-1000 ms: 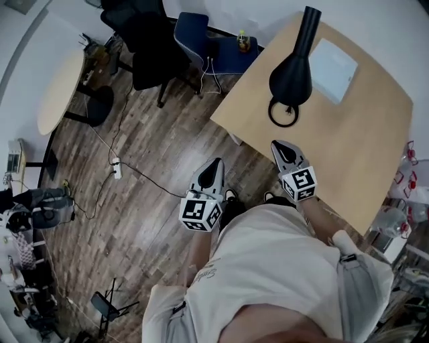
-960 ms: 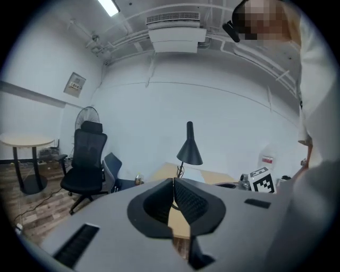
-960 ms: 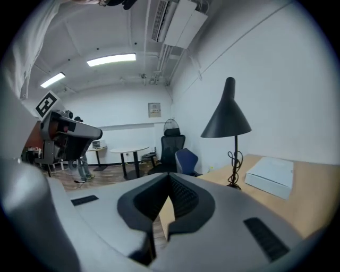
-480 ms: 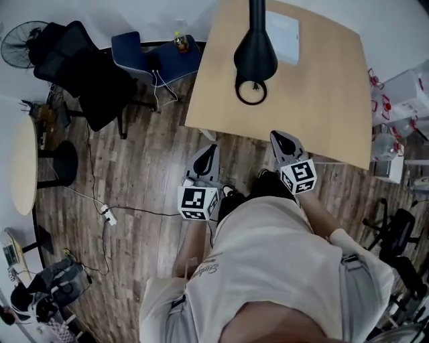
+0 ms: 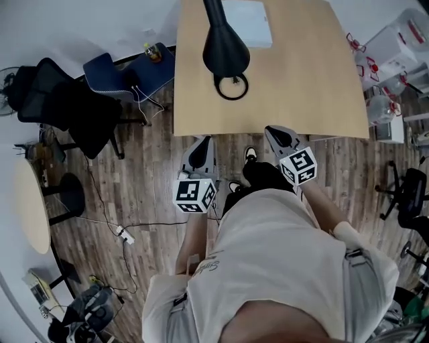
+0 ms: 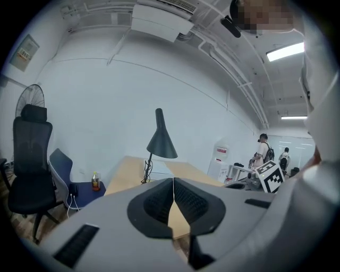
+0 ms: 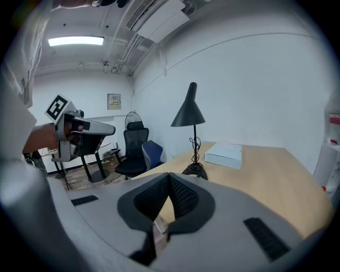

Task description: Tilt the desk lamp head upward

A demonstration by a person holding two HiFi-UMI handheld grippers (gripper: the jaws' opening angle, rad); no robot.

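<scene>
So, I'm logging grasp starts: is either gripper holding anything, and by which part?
Nothing is held: the left gripper and right gripper are shut and empty, short of the black cone-shaded desk lamp.

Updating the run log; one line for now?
left tongs: shut, empty | right tongs: shut, empty | lamp: on desk, untouched

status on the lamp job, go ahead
Left gripper and right gripper both shut, empty, near the desk edge. Desk lamp untouched, head facing down. White box beyond the lamp, not in the way.
</scene>
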